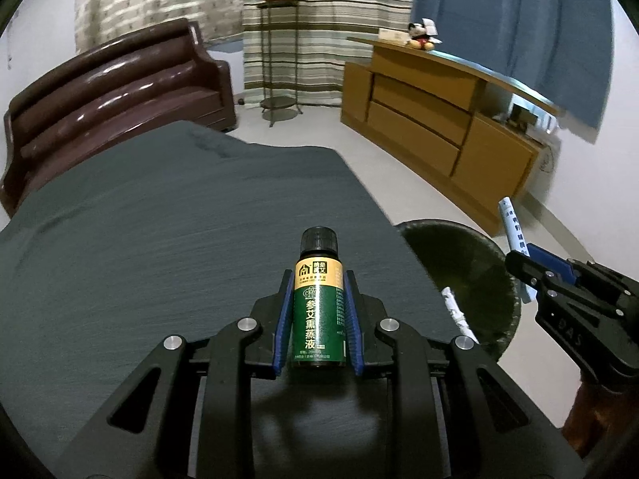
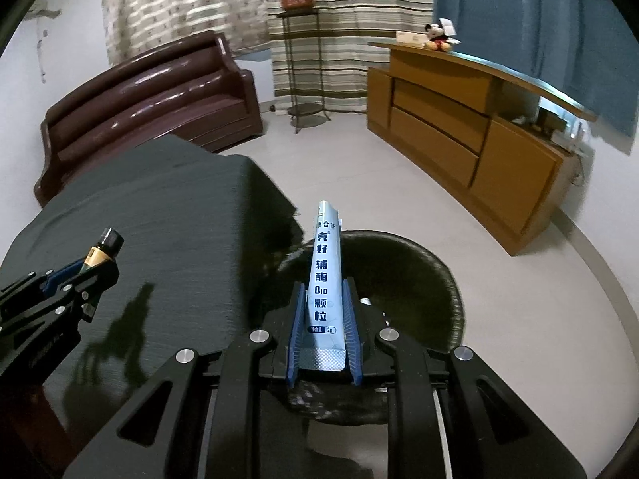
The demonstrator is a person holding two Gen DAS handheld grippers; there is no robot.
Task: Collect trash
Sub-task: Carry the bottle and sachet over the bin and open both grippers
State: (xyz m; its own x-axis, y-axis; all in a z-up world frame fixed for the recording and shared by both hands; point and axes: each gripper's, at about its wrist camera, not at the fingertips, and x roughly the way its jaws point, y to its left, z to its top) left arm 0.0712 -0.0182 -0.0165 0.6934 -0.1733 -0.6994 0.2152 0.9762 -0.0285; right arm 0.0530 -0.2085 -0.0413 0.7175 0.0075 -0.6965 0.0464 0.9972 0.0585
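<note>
Left jaws clamped on bottle (image 1: 318,299), right on sachet (image 2: 326,275), above dark tablecloth (image 1: 159,219).

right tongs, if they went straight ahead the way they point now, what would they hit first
Probably nothing close: the right tongs, shut on the blue sachet, point out over the dark round bin, then bare floor. Depth is unclear, so the bin's far rim could be met.

Glossy-labelled bottle (image 1: 318,311), shiny foil sachet (image 2: 325,279), matt cloth-covered table (image 1: 159,219), glossy leather sofa (image 1: 120,88).
</note>
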